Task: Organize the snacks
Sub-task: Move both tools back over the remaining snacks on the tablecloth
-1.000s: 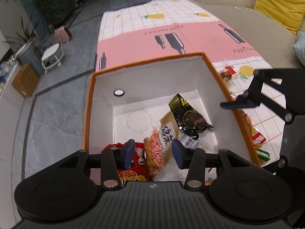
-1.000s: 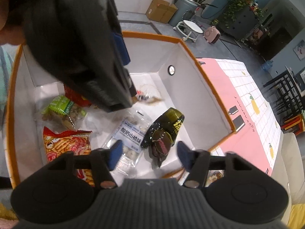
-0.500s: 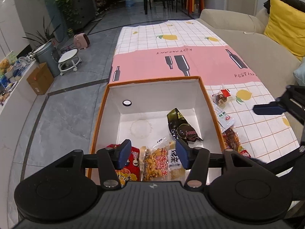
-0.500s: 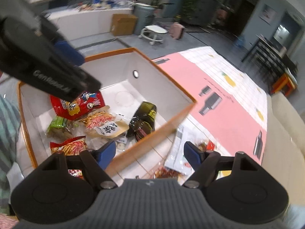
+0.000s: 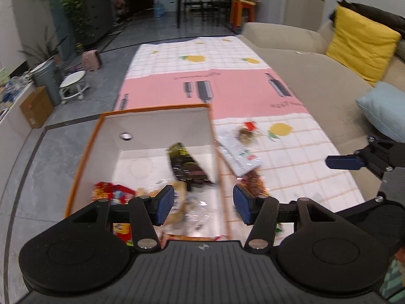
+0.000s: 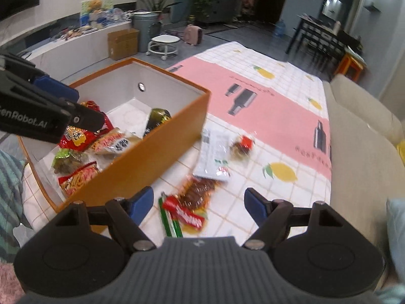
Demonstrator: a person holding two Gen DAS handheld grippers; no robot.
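Blue-padded right gripper (image 6: pixel 198 204): jaws spread, just been opening, gripping nothing; red snack packet (image 6: pixel 186 214) lies on the tablecloth (image 6: pixel 291 190) between them at lower centre. Left gripper (image 5: pixel 203 204): jaws apart, recently widened, empty, above the orange box's (image 6: pixel 162 152) near right wall. White sachet (image 6: pixel 212 153) and foil packet (image 6: pixel 198 192) lie just right of the box; more snacks inside it.

Left gripper (image 5: pixel 203 204): empty, jaws apart after just widening, poised above orange box (image 5: pixel 84 152) near rim. Dark packet (image 5: pixel 186 166) inside box at 12 o'clock of gripper. White packet (image 5: pixel 239 155) on counter (image 5: pixel 291 167) at 1 o'clock. Right gripper (image 5: pixel 344 162) at 3 o'clock, one blue pad visible.
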